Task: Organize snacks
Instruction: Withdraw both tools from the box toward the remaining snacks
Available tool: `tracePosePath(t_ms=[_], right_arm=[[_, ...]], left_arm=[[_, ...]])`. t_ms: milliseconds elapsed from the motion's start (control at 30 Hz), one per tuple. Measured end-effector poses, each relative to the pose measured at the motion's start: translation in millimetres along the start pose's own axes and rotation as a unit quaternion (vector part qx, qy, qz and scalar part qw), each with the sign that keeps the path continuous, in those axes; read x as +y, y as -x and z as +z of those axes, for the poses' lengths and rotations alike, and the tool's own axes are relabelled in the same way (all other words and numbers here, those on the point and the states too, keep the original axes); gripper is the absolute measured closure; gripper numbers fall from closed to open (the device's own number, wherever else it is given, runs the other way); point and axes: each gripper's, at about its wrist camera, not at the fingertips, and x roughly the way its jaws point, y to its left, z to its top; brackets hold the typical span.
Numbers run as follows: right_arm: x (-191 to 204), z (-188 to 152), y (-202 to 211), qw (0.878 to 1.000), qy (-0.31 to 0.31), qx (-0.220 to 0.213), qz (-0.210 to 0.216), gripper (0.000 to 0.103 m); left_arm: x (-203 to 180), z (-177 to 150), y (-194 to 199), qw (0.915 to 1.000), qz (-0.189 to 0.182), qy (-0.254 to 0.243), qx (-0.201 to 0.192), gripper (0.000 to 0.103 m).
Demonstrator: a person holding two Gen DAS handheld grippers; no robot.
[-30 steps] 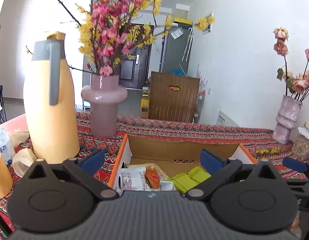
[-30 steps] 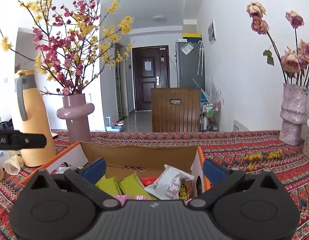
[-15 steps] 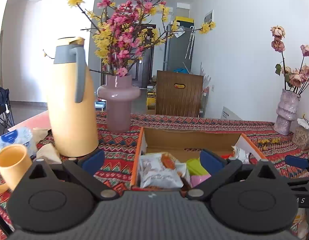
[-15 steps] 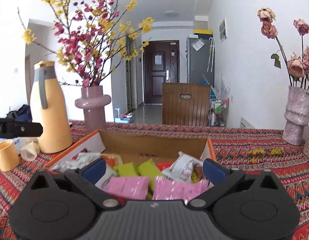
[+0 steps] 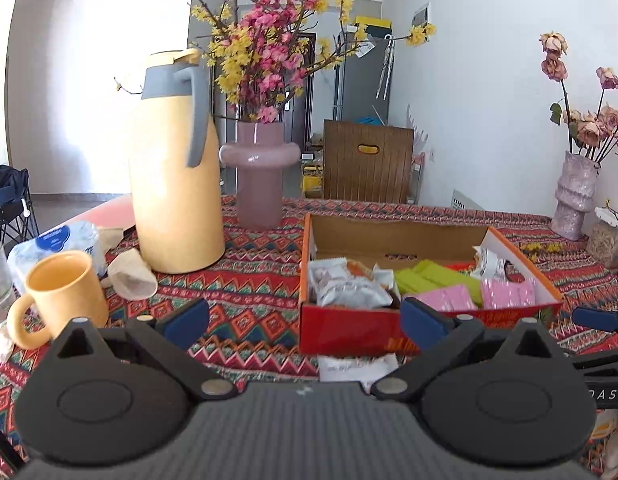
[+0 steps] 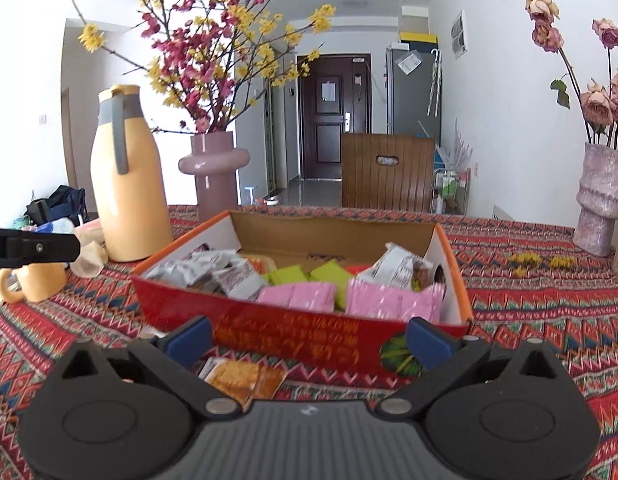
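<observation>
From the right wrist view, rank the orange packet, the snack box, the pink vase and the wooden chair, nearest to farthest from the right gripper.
1. orange packet, on the cloth between the fingers
2. snack box, just ahead
3. pink vase, left, behind the box
4. wooden chair, beyond the table

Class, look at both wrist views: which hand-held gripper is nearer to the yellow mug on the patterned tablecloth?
Left. The left hand-held gripper sits just beside the yellow mug; the right hand-held gripper faces the snack box, with the mug farther to its left.
</observation>
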Motion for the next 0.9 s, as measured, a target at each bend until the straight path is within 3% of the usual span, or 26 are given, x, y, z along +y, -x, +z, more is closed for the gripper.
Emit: tracePosePath(t_ms=[900], right_arm=[[44.9,-34.8,8.9,0.998,0.015,0.062,0.023,0.000]], left_arm=[[31.0,-38.2,17.6,0.9994,-0.005,0.013,0.032,0.000]])
